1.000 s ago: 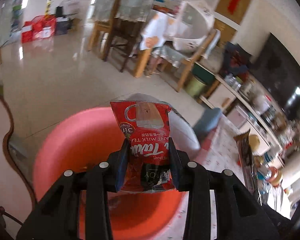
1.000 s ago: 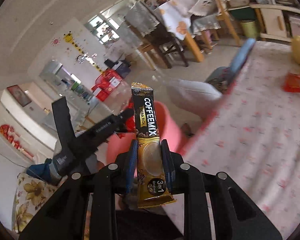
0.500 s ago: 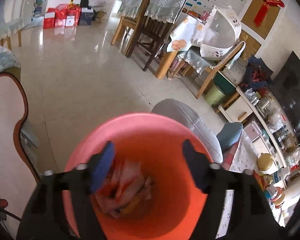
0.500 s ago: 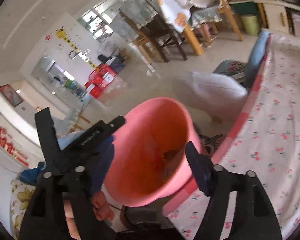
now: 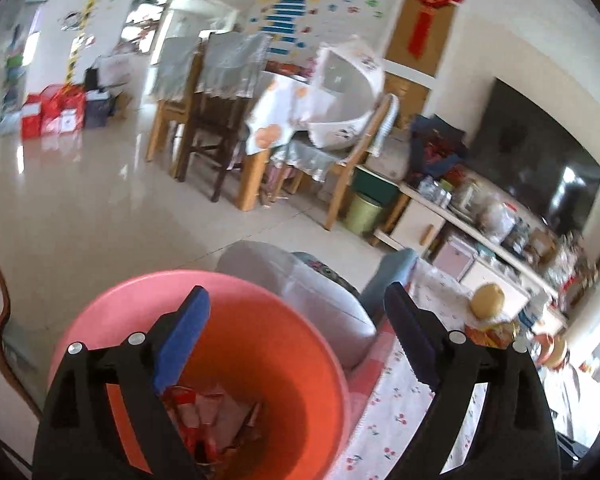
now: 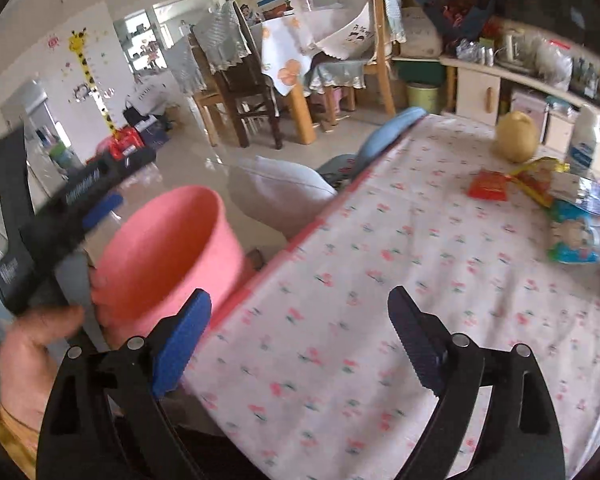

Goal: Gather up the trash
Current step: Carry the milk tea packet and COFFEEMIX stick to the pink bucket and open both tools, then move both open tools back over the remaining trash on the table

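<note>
Both grippers gape wide and empty. The right gripper point(image 6: 298, 334) hangs over the cherry-print tablecloth point(image 6: 380, 280), and the remaining wrappers point(image 6: 532, 184) lie far right of it, the red packet point(image 6: 488, 186) lying flat; the right hand looks nearer. The pink bin point(image 6: 168, 256) sits near left, off the table edge. Only the left gripper point(image 5: 296, 336), looking down, shows wrappers already inside the bin point(image 5: 204, 408).

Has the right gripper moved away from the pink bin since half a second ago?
Yes. The right gripper, open and empty, has swung rightward: the pink bin now sits off to its left and the floral tablecloth fills the view.
</note>
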